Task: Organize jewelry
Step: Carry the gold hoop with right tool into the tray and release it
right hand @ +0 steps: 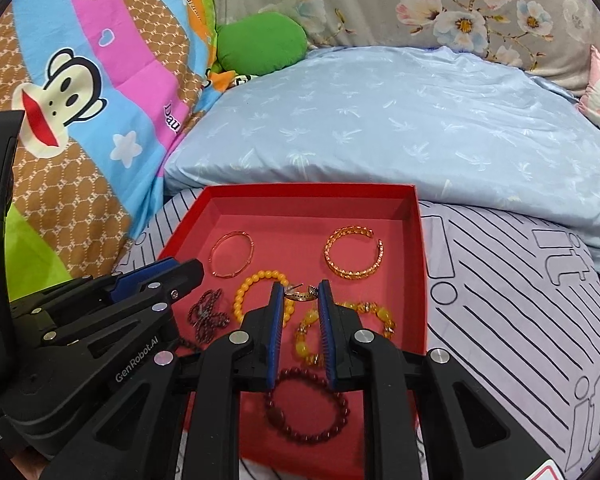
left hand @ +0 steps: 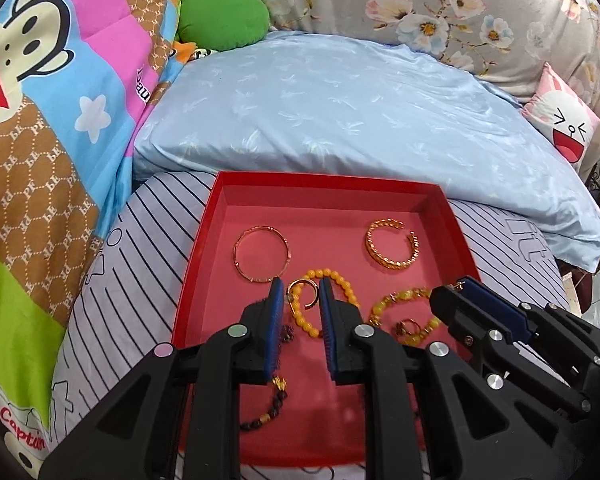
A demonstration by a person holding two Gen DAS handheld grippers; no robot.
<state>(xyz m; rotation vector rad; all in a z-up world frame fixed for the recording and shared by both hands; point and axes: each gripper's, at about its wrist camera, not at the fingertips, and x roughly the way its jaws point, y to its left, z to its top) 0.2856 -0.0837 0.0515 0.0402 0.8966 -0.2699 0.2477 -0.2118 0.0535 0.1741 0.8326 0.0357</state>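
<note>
A red box (left hand: pixel 324 178) lies on the bed with jewelry in it. My left gripper (left hand: pixel 301 290) hangs over its middle, shut on a small gold ring (left hand: pixel 300 282). My right gripper (right hand: pixel 300 290) is beside it, shut on a patterned ring (right hand: pixel 300 295). On the box floor lie a thin gold bangle (left hand: pixel 262 254), an open gold cuff (left hand: pixel 392 248), a yellow bead bracelet (left hand: pixel 340 292), a yellow stone bracelet (right hand: pixel 380 316), a dark red bead bracelet (right hand: pixel 308 404) and a tangled dark bracelet (right hand: pixel 208 314). Each gripper shows in the other's view, right gripper (left hand: pixel 456 286) and left gripper (right hand: pixel 192 270).
The box sits on a striped sheet (right hand: pixel 500 280). A light blue pillow (left hand: pixel 340 112) lies just behind it. A cartoon monkey quilt (left hand: pixel 40 120) rises on the left, with a green plush (left hand: pixel 224 16) behind and a pink cushion (left hand: pixel 564 124) at the right.
</note>
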